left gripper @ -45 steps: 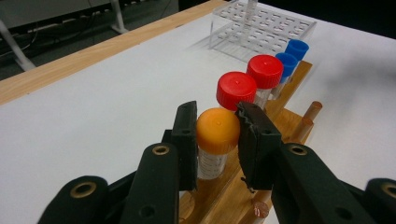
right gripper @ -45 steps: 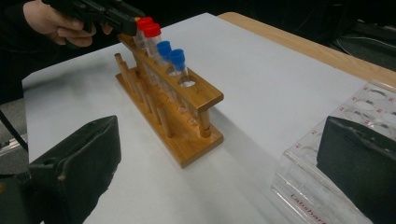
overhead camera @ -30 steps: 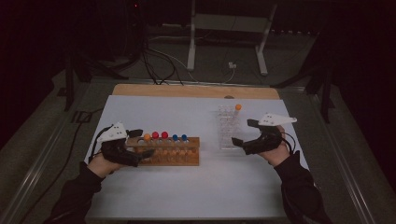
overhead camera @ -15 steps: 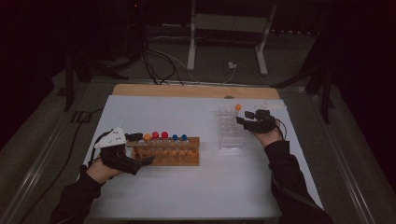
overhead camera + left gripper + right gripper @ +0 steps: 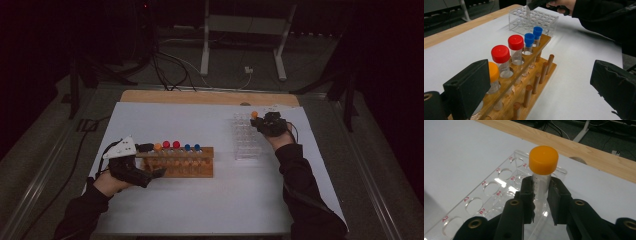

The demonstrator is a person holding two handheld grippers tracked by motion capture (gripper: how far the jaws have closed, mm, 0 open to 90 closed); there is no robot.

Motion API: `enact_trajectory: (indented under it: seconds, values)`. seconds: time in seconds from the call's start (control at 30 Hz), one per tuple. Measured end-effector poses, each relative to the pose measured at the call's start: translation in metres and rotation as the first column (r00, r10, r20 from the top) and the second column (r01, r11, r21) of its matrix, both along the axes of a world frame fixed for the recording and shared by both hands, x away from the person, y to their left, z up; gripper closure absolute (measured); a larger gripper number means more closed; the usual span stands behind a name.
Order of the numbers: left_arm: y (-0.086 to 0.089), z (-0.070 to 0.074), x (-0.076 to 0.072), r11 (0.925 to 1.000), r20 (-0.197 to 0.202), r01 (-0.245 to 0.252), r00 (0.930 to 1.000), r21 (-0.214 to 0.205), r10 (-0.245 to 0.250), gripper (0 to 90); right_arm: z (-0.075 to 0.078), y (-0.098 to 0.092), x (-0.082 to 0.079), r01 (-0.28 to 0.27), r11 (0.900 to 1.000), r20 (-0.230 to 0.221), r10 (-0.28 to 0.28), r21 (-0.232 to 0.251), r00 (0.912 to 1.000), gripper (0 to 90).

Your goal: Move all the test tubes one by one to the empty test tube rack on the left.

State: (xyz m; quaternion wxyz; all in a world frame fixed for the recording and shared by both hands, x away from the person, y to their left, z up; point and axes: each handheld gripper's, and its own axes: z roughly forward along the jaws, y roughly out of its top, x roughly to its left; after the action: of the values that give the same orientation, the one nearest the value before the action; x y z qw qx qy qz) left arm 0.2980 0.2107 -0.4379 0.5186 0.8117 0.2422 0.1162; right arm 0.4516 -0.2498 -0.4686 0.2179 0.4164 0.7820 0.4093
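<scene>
An orange-capped tube stands upright in the clear rack, at the rack's far corner in the high view, close to the wooden strip along the tabletop's back edge. The right tongs have just been closing and now pinch the tube's clear body just below its cap, one jaw on each side. In the high view the right tongs sit at the far right corner of the clear rack.

Nearer the person, left of the clear rack and apart from it, a wooden rack holds a row of tubes: one with an orange cap, two with red caps, and two with blue caps. The left tongs rest at the wooden rack's left end, jaws spread wide, with nothing between them. Everything sits on the white tabletop.
</scene>
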Motion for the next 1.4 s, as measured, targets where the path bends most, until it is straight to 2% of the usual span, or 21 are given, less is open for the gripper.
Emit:
enact_trajectory:
  seconds: [0.13,0.53,0.87,1.1,1.3,1.4]
  values:
    - [0.0,0.001,0.0,1.0,-0.001,0.003,1.0,-0.003,-0.003,3.7,0.009,-0.001,-0.002,-0.002,1.0,0.019,0.002,0.005,0.9998,75.1]
    - [0.0,0.009,-0.002,0.9998,0.003,0.014,0.9999,-0.015,-0.014,3.7,0.057,-0.007,-0.021,-0.037,0.9992,0.104,0.035,0.013,0.994,75.2]
    - [-0.006,0.015,-0.004,0.9991,-0.014,0.038,0.9992,-0.02,-0.038,3.7,0.08,0.002,-0.049,-0.131,0.9913,0.119,0.128,0.017,0.9846,75.3]
    - [-0.013,0.019,-0.007,0.9982,-0.011,0.058,0.9983,-0.015,-0.058,3.7,0.089,0.011,-0.077,-0.204,0.9786,0.126,0.2,0.024,0.9717,75.3]
    - [-0.02,0.023,-0.01,0.9974,-0.002,0.07,0.9975,-0.017,-0.07,3.8,0.089,0.019,-0.102,-0.271,0.9625,0.115,0.268,0.012,0.9565,75.3]
    - [-0.025,0.025,-0.011,0.996,-0.005,0.088,0.9961,-0.008,-0.088,3.8,0.086,0.024,-0.114,-0.309,0.9512,0.101,0.307,0.006,0.9465,75.3]
